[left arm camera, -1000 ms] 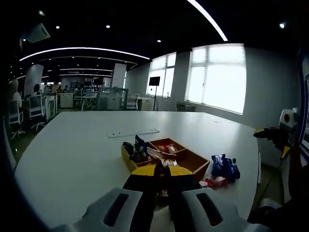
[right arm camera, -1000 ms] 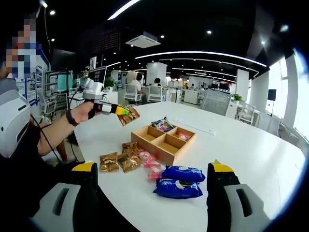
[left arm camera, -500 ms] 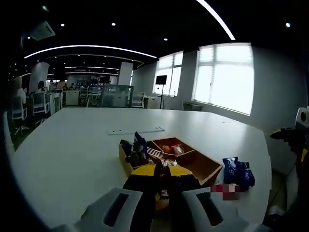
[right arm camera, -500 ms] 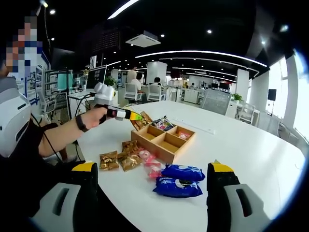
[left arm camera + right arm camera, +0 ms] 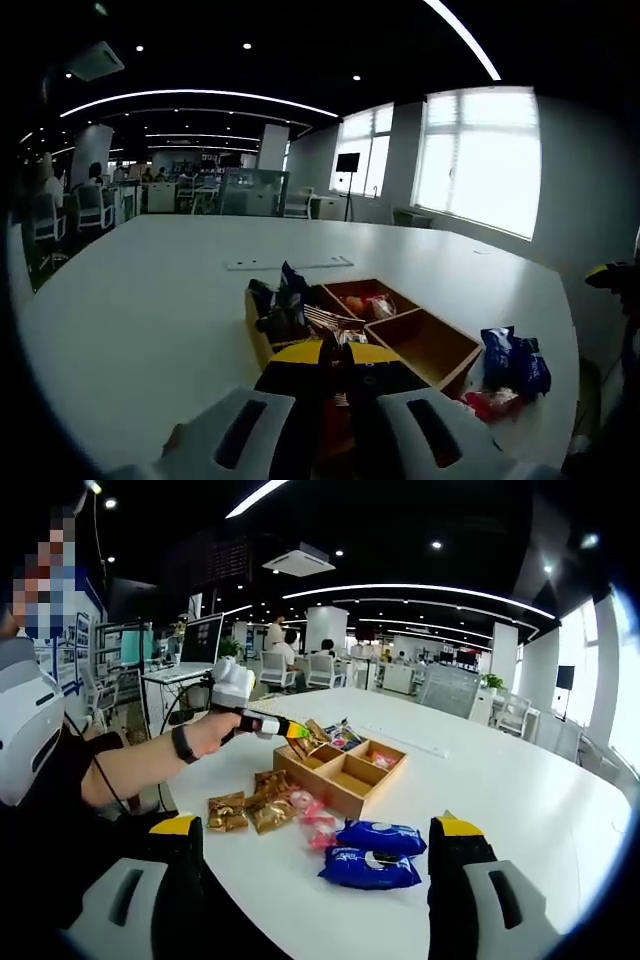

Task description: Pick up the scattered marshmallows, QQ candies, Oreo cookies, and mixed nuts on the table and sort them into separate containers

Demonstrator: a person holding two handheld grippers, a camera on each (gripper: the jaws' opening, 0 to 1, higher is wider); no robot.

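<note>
My left gripper (image 5: 335,352) is shut on a brown mixed-nuts packet (image 5: 322,320). In the right gripper view that left gripper (image 5: 290,728) holds the packet (image 5: 315,737) just over the near-left corner of the wooden tray (image 5: 338,797). Dark packets (image 5: 340,738) lie in one tray compartment and red candy (image 5: 383,762) in another. On the table in front of the tray are three nut packets (image 5: 228,812), pink candies (image 5: 308,807) and two blue Oreo packs (image 5: 380,837). My right gripper (image 5: 315,826) stands open near the Oreo packs, holding nothing.
The white table (image 5: 520,810) stretches far behind the tray (image 5: 430,342), with a flat white strip (image 5: 288,263) lying on it. A person's arm (image 5: 140,765) reaches in from the left. Office desks and chairs (image 5: 320,675) stand in the background.
The left gripper has carried the nut packet down and toward the tray, from above the table's edge to the tray's near-left corner. The right gripper has stayed still and open.
</note>
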